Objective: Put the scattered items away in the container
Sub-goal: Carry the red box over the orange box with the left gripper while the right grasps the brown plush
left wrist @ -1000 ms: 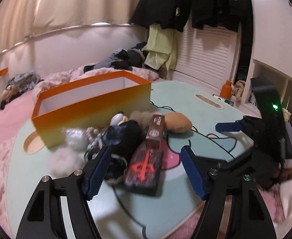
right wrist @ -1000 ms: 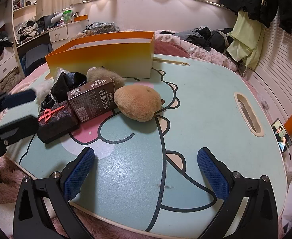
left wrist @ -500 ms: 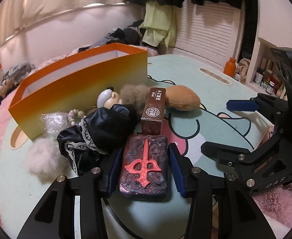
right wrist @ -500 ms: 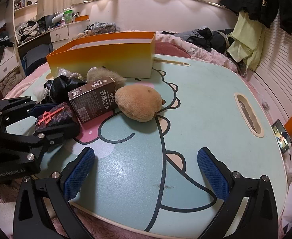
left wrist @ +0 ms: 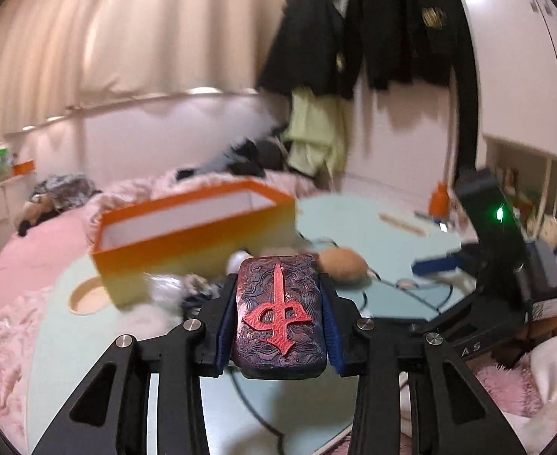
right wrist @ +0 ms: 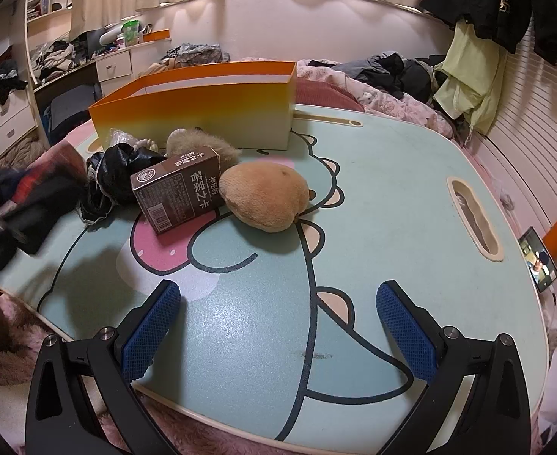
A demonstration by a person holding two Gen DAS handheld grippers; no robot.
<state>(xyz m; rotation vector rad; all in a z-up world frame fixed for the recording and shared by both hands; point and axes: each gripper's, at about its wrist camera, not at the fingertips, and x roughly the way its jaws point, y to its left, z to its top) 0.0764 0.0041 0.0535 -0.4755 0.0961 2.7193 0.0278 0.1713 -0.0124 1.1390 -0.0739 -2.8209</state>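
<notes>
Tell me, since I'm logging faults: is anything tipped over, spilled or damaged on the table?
Only the brown carton looks off: it lies on its side, leaning against the tan plush instead of standing. No spill shows around it. The orange box stands upright and looks undamaged.

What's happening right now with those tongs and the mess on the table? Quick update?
Left tongs clamped on dark embossed case, lifted. Right tongs open, empty. Orange box ahead; path looks open.

A lived-in bedroom: pink bedding (right wrist: 384, 102) strewn with clothes, jackets (left wrist: 403, 30) hung up, curtains (left wrist: 126, 30), cluttered drawers (right wrist: 115, 65).
</notes>
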